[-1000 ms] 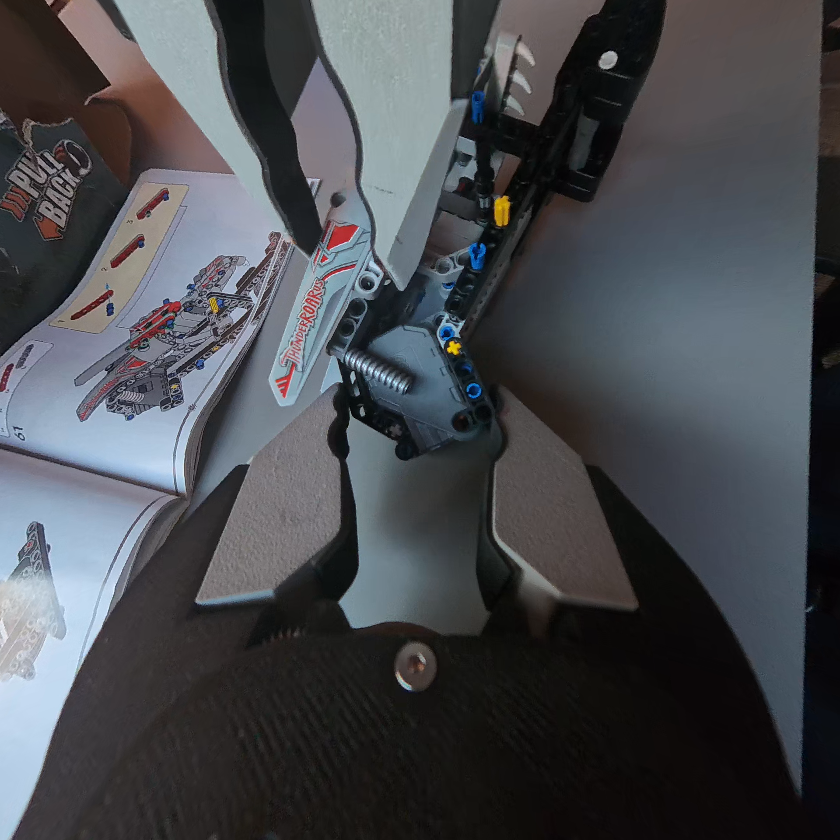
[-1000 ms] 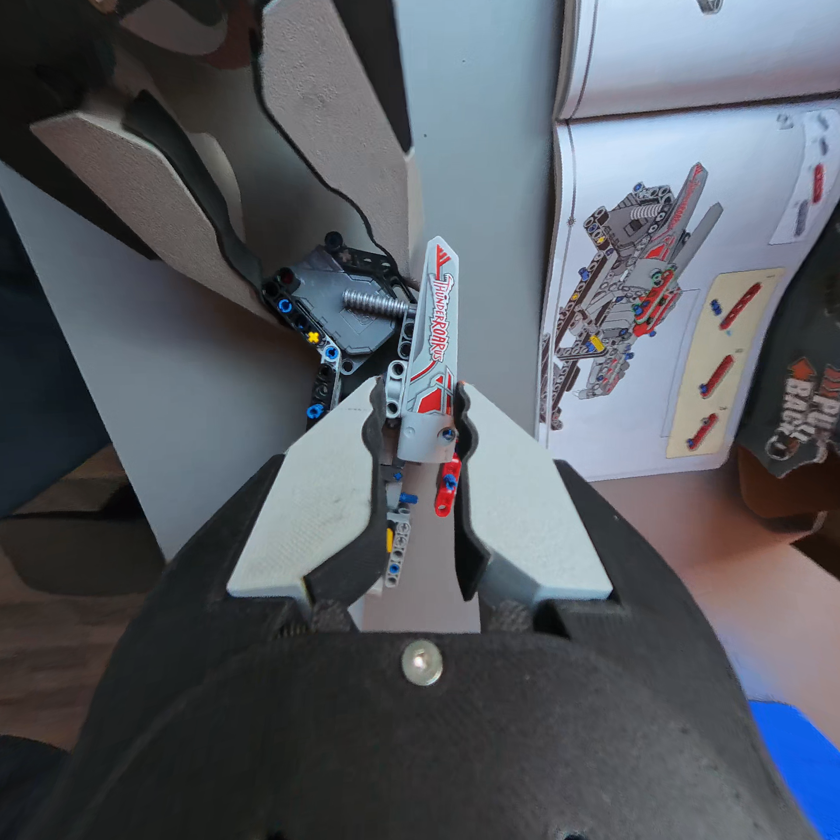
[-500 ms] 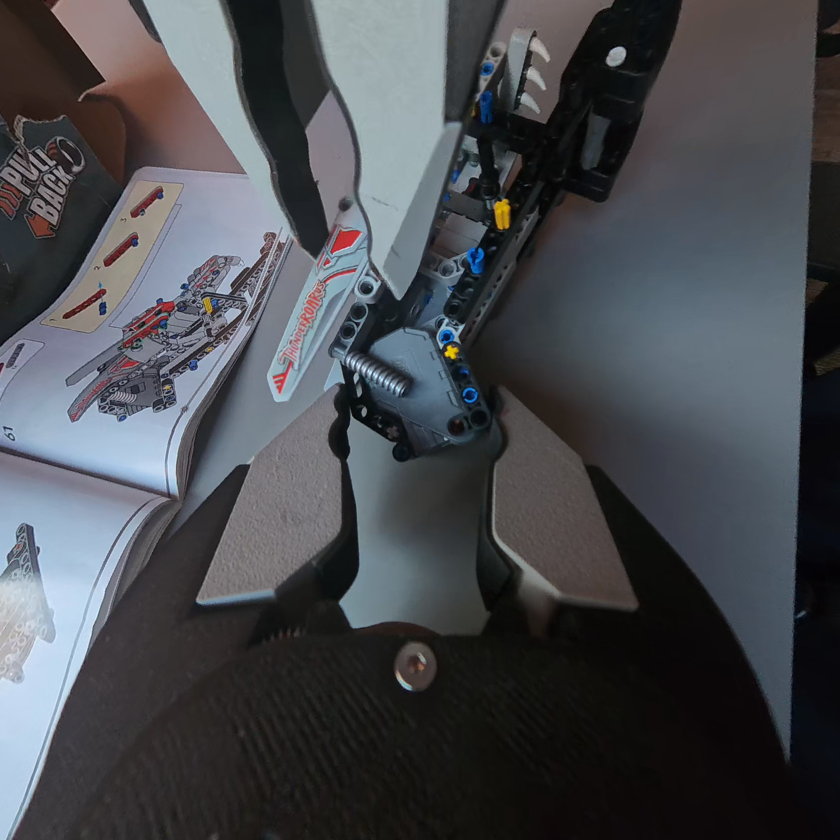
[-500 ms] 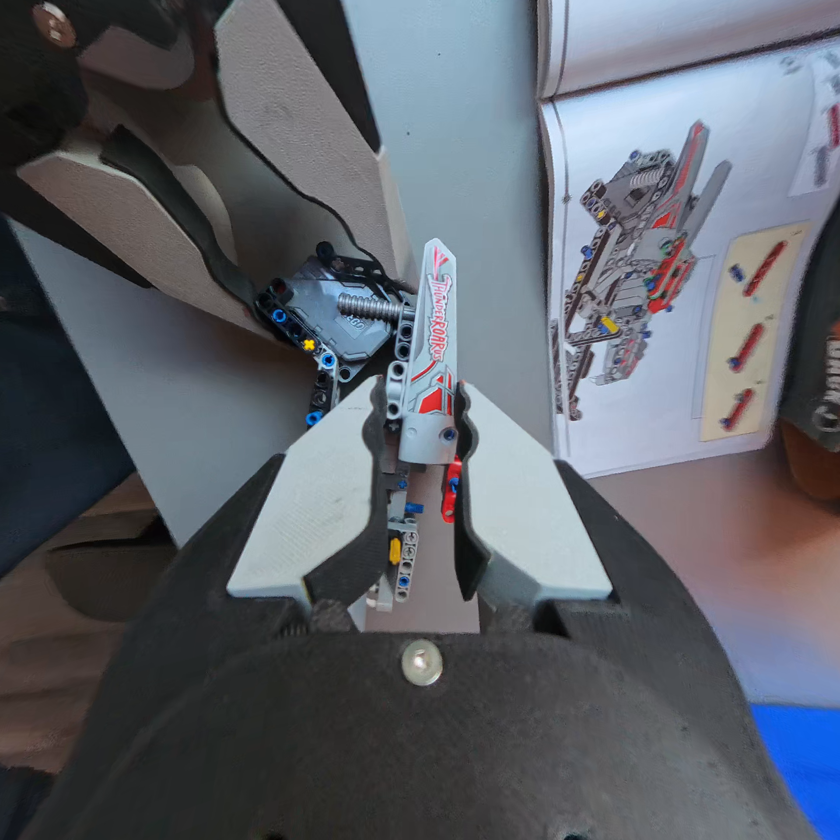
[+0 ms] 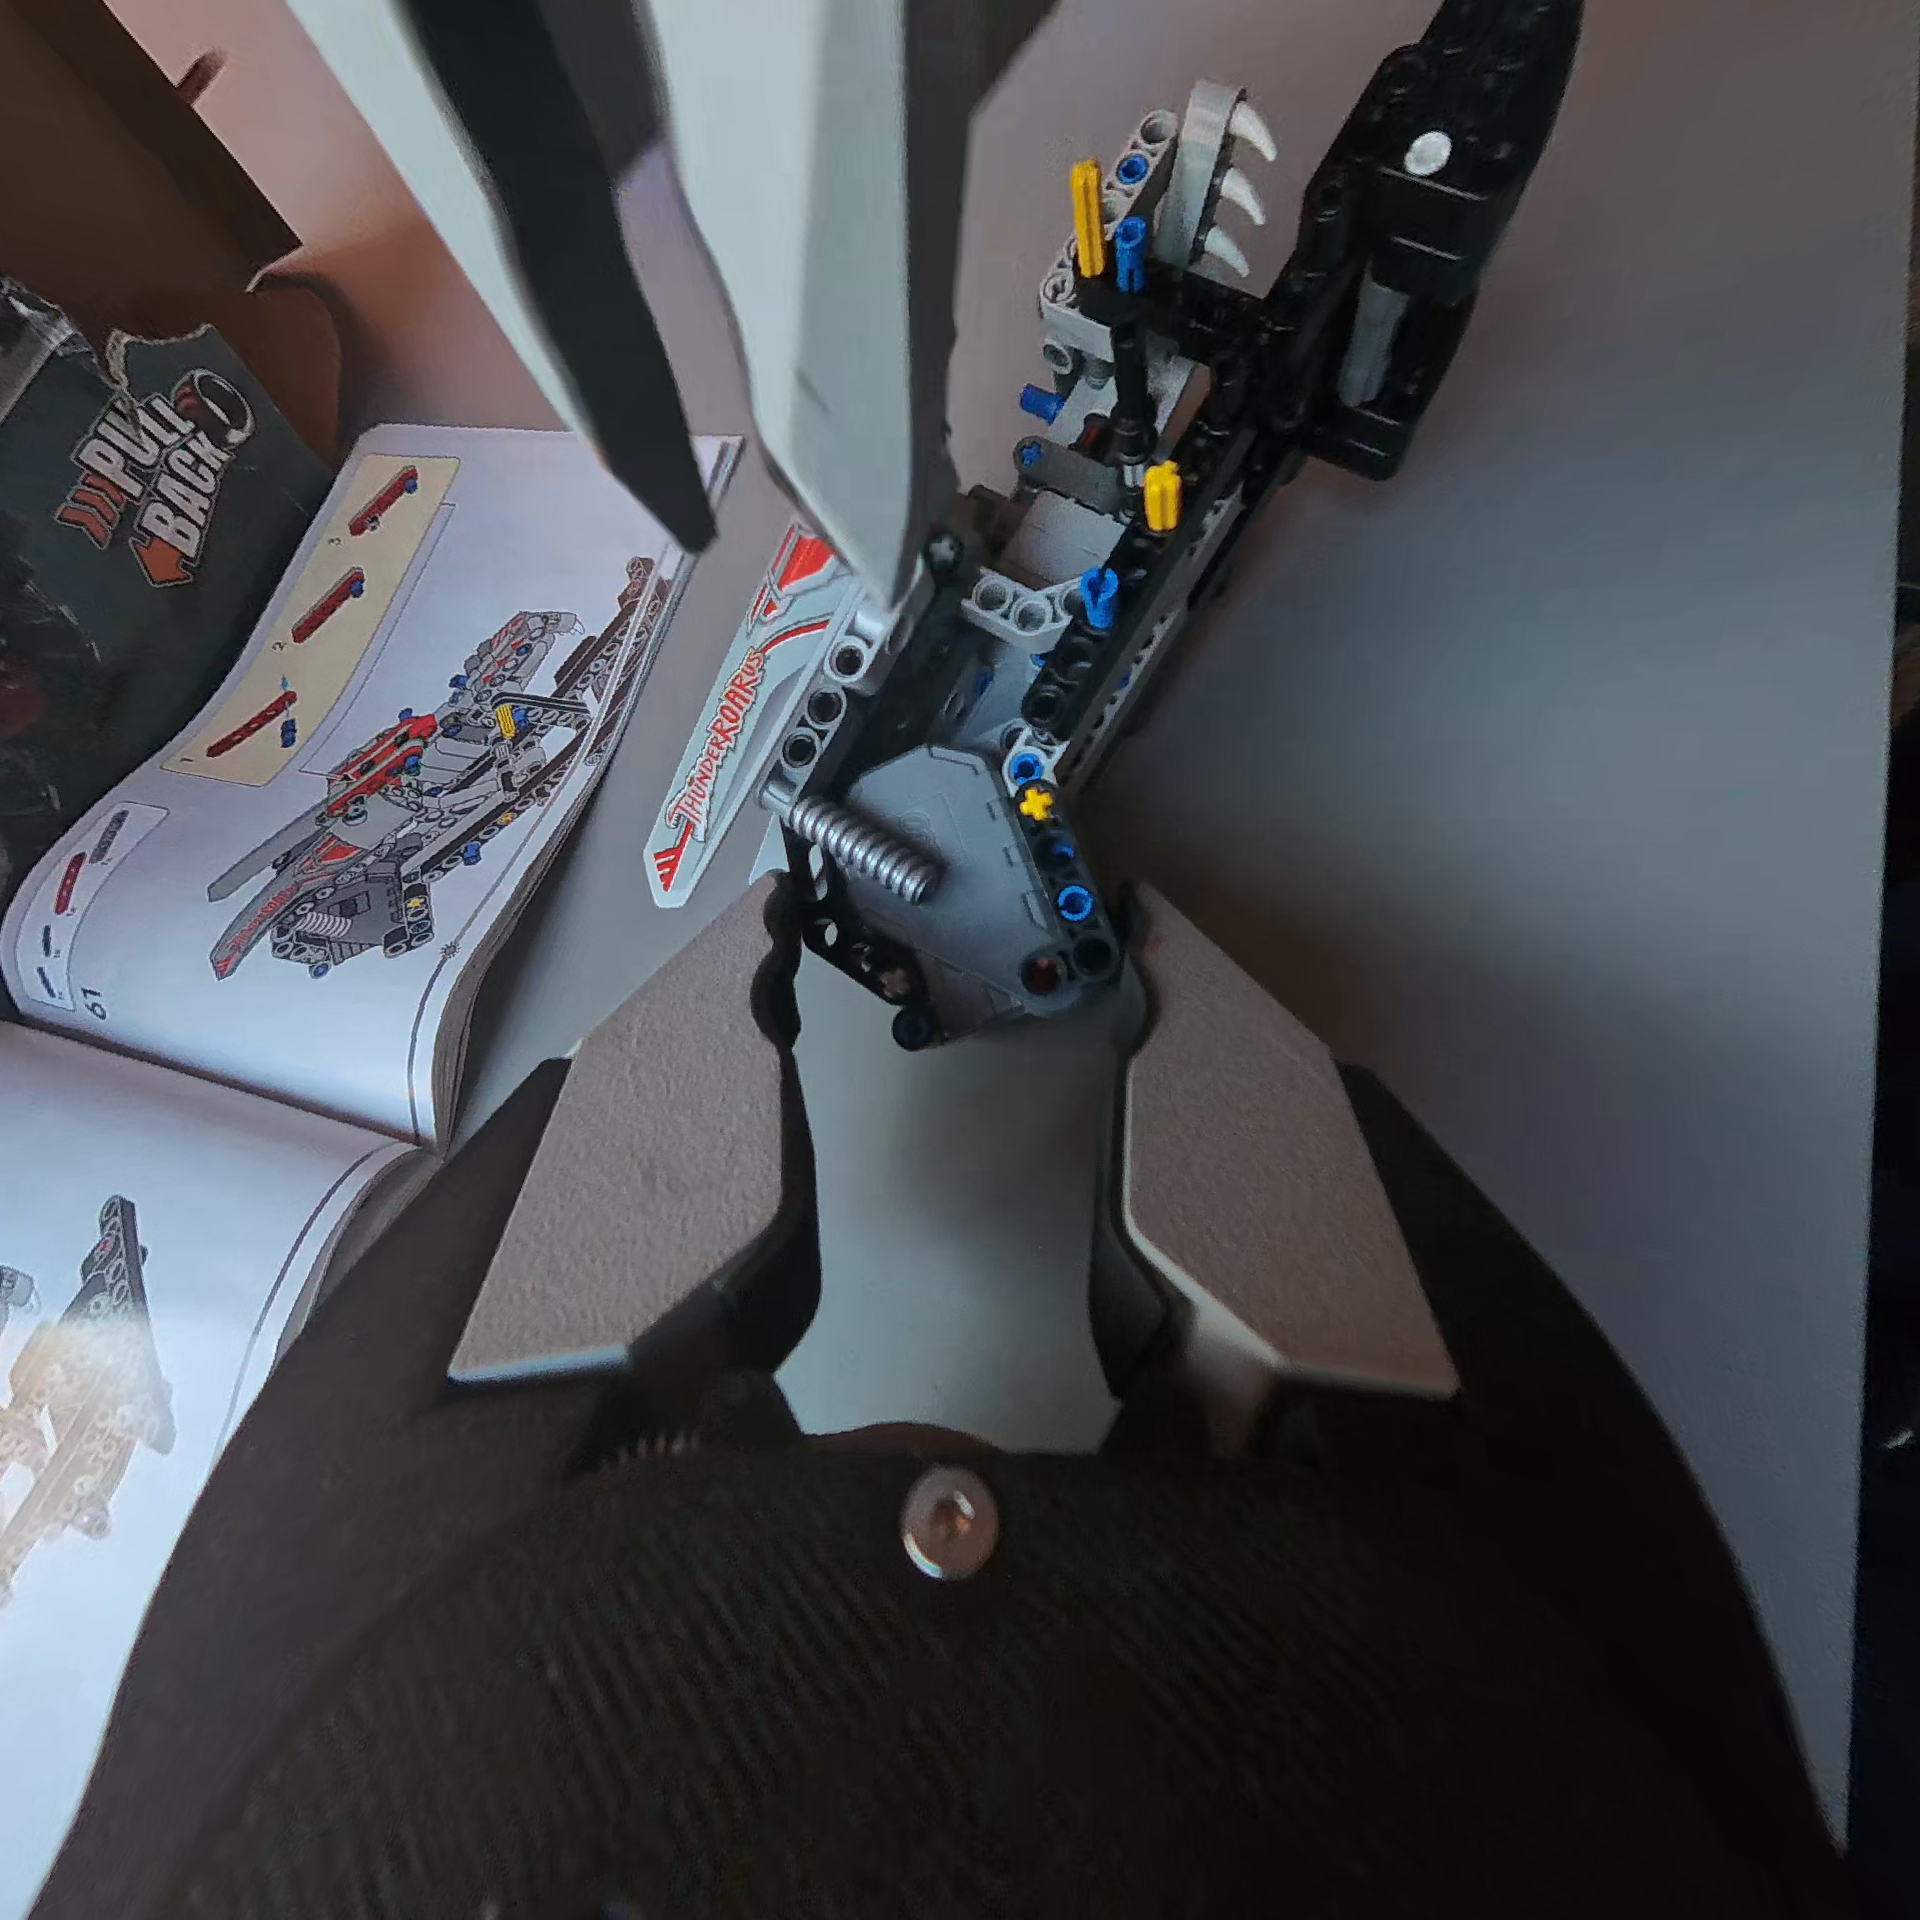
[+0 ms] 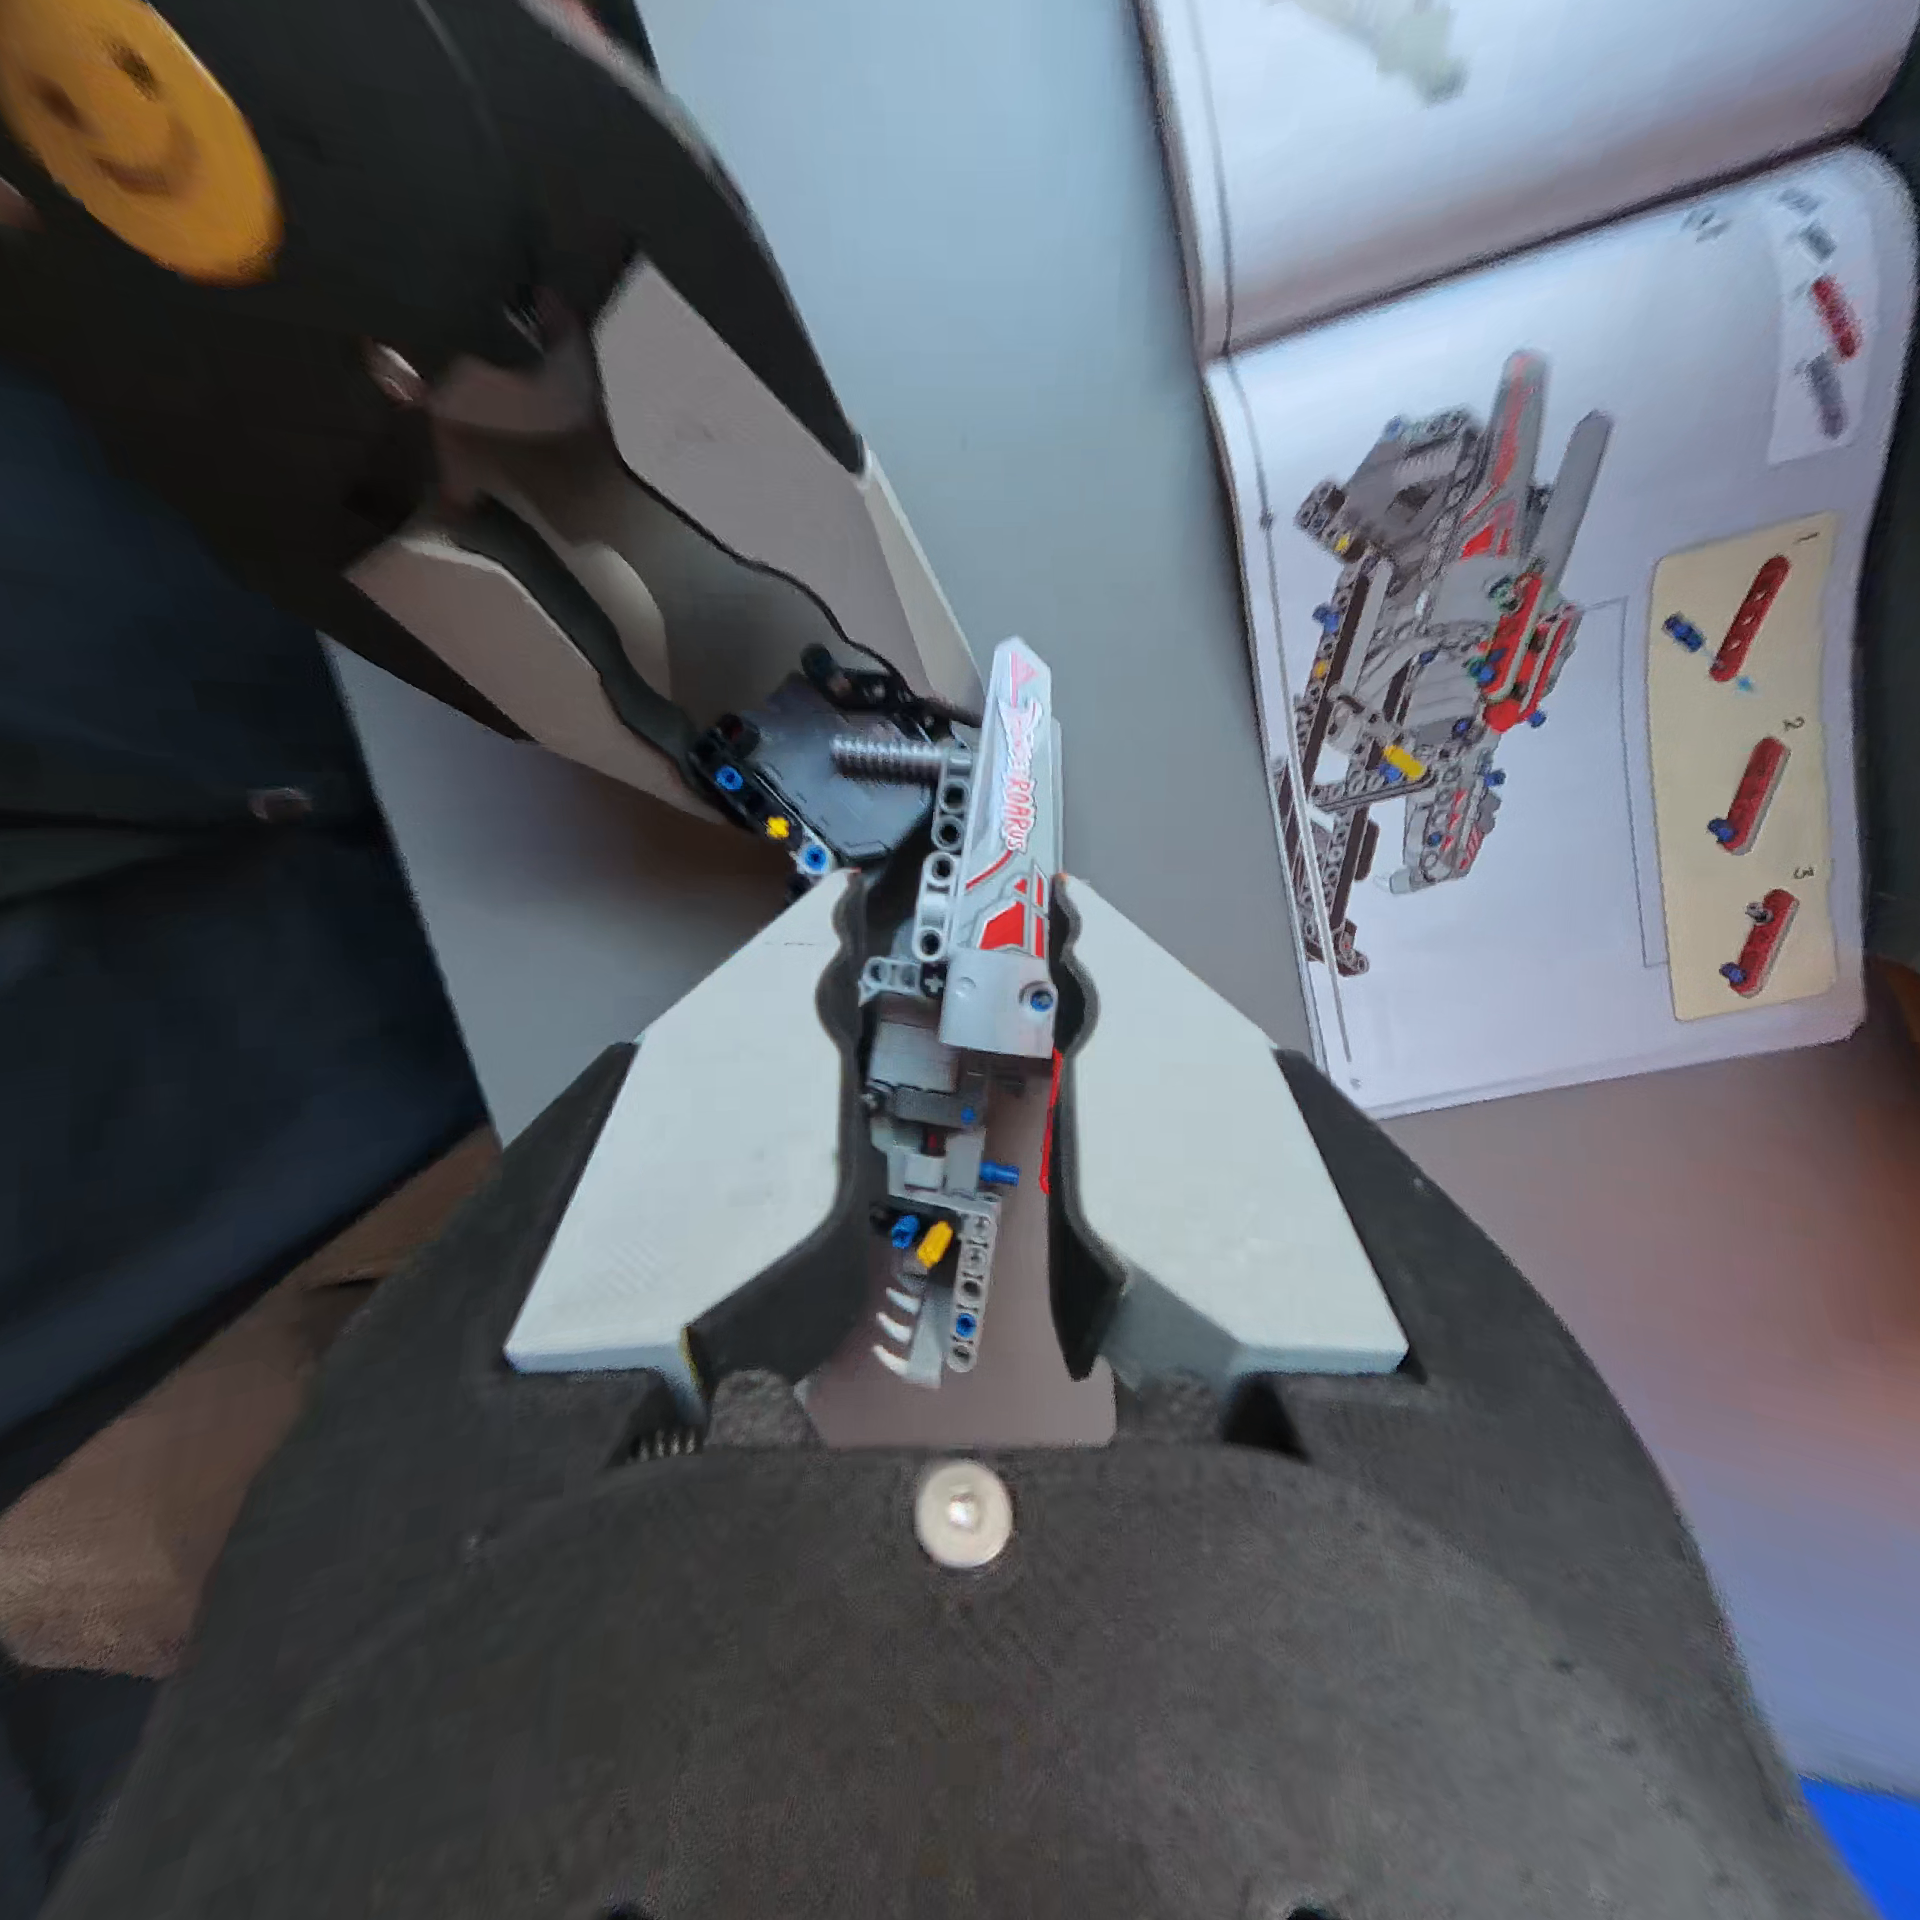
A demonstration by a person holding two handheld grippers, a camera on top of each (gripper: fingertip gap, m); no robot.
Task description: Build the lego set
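Observation:
A long Lego model [image 5: 1039,914] with a black frame, blue and yellow pins and a metal spring hangs above the grey table [image 5: 1507,935]. My left gripper [image 5: 956,914] is shut on its grey motor end. My right gripper [image 5: 795,561] comes in from the top and is shut on the model beside the grey panel with red markings [image 5: 727,748]. In the right wrist view, my right gripper [image 6: 951,904] clamps that panel [image 6: 1008,810], and a red beam [image 6: 1049,1122] lies against its right finger. The left gripper [image 6: 821,738] holds the far end.
An open instruction booklet [image 5: 312,727] lies left of the model and shows in the right wrist view [image 6: 1507,675]. A dark printed box [image 5: 104,520] stands behind it. The table edge runs down the right side of the left wrist view. A blue object [image 6: 1870,1808] shows at the bottom right. Spacing between my two grippers at the tips: around 6 cm. The blue object [image 6: 1870,1808] is about 40 cm from both grippers' fingertips.
The model now sits deeper between the right fingers, with its toothed end in sight. The right gripper's end of the model has swung, baring more of the frame in the left view.

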